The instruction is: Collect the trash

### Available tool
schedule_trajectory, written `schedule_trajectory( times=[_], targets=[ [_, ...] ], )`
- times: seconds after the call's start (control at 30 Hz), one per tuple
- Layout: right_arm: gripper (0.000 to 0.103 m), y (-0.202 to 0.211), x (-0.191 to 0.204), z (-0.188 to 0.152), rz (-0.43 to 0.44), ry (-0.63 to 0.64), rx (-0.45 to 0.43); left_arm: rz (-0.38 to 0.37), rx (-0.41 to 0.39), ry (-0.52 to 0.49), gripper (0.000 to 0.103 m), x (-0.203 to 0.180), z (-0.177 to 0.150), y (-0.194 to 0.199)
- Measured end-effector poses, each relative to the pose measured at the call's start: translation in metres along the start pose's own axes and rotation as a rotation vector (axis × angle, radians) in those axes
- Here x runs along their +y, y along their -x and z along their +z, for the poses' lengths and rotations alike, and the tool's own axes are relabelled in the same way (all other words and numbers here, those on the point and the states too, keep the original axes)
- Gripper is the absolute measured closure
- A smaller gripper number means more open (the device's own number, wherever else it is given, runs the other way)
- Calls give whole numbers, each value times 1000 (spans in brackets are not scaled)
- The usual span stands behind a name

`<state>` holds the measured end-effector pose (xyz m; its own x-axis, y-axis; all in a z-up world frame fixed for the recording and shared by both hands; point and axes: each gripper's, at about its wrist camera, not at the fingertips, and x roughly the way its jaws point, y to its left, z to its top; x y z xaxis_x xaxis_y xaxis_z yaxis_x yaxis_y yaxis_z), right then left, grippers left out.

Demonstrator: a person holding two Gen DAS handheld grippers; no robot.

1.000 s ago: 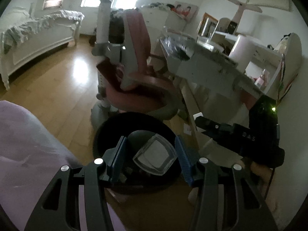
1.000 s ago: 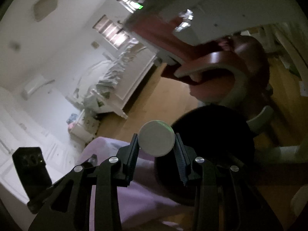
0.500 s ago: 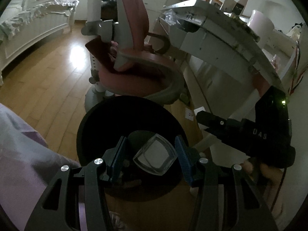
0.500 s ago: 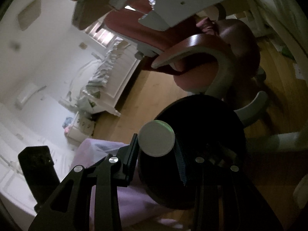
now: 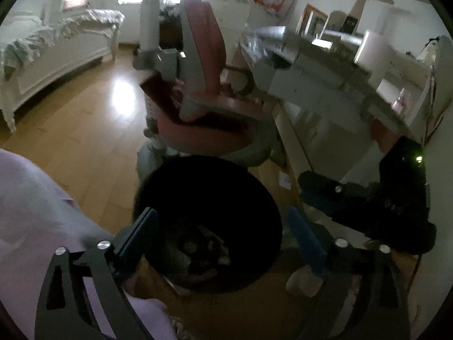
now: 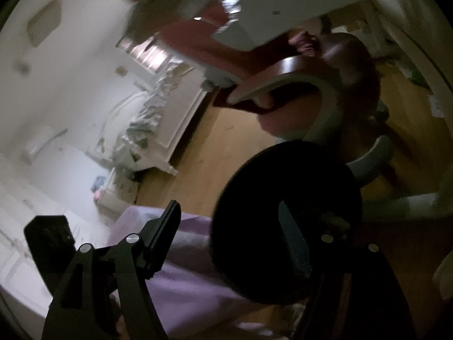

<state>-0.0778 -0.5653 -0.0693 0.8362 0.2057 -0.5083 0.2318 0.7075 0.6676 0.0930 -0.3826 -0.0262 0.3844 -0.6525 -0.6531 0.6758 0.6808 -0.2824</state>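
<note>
A round black bin (image 5: 209, 226) is standing upright on the wooden floor, just in front of a pink chair, its mouth open to the top. Its inside is lying in deep shadow. Trash (image 5: 202, 252) is sitting at the bottom: several small pale and brownish bits, too dim to tell apart. In the right wrist view the bin (image 6: 286, 215) is showing only as a dark round shape.

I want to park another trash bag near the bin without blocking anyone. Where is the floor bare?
Bare wooden floor lies open between the white bed and the pink chair, beyond the black bin. It is crowded on the desk side: the chair's base, the desk's legs and the bin stand close together, leaving only a narrow strip.
</note>
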Motion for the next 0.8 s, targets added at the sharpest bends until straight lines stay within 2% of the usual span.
schedule_trajectory(
  times=[0.07,0.17,0.27,0.4,0.5,0.63,0.8],
  targets=[
    [25,1,13,-4,12,31,6,42,-37,8,5,4,-3,22],
    [23,-5,47,-16,32,101,27,129,-83,54,5,20,-13,61],
    [20,-10,78,-26,51,167,50,179,-119,125,5,43,-25,102],
    [16,-19,143,-52,80,313,82,359,-209,215,5,74,-50,164],
    [5,-25,197,-74,93,448,93,506,-285,283,5,94,-73,214],
    [5,-22,265,-106,173,586,49,669,-343,317,5,110,-102,265],
    [5,-16,320,-138,274,644,-18,774,-372,363,5,122,-128,301]
  ],
)
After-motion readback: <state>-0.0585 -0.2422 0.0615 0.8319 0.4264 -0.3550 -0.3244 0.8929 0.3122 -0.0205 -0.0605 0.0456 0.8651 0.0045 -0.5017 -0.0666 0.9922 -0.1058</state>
